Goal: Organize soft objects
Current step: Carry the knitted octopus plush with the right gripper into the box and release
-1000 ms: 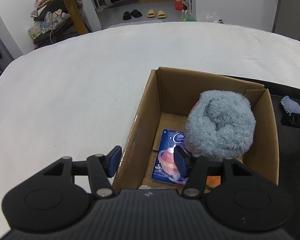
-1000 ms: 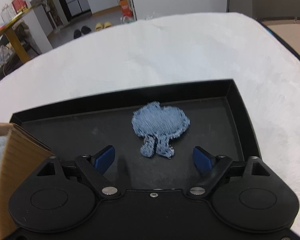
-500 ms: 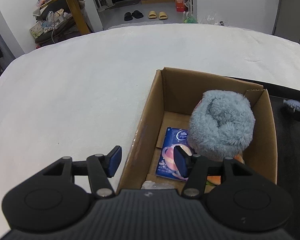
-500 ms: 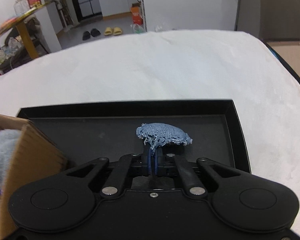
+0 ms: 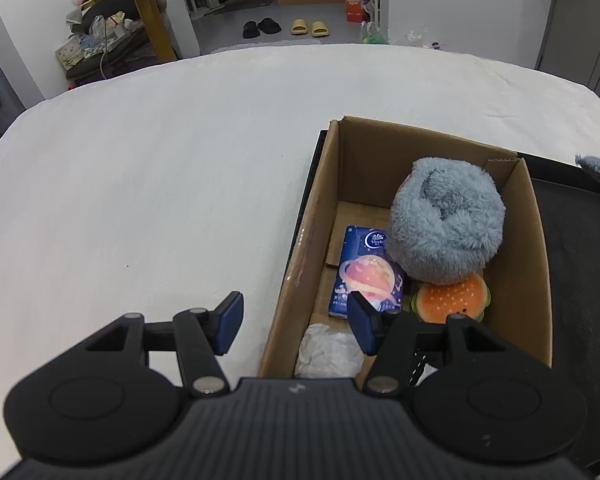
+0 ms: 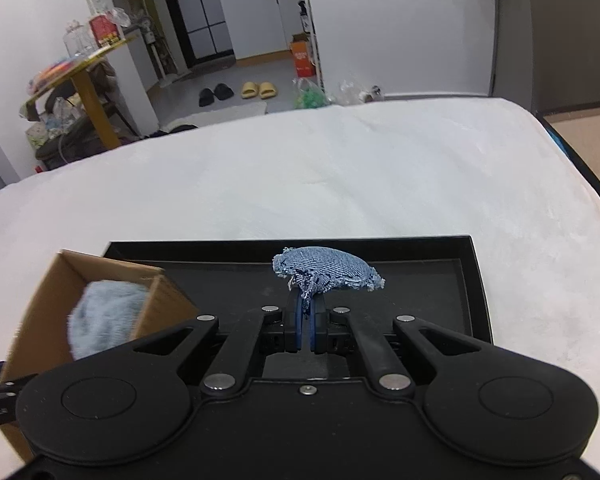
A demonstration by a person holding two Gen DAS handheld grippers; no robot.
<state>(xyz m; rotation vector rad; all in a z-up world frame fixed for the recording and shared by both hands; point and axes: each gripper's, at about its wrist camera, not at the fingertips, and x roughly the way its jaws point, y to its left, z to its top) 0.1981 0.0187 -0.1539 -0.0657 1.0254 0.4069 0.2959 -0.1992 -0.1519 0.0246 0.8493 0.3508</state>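
Note:
My right gripper is shut on a frayed blue denim patch and holds it above the black tray. The patch also shows at the right edge of the left wrist view. A cardboard box stands at the tray's left end. It holds a fluffy grey-blue plush, a blue tissue pack, an orange burger plush and a white crumpled item. My left gripper is open and empty, straddling the box's near left wall.
Box and tray rest on a white padded surface. The box shows at the left in the right wrist view. Beyond the surface are a cluttered yellow table and slippers on the floor.
My right gripper closed on the denim patch and lifted it off the tray. My left gripper drew back and rose, so more of the box's inside shows.

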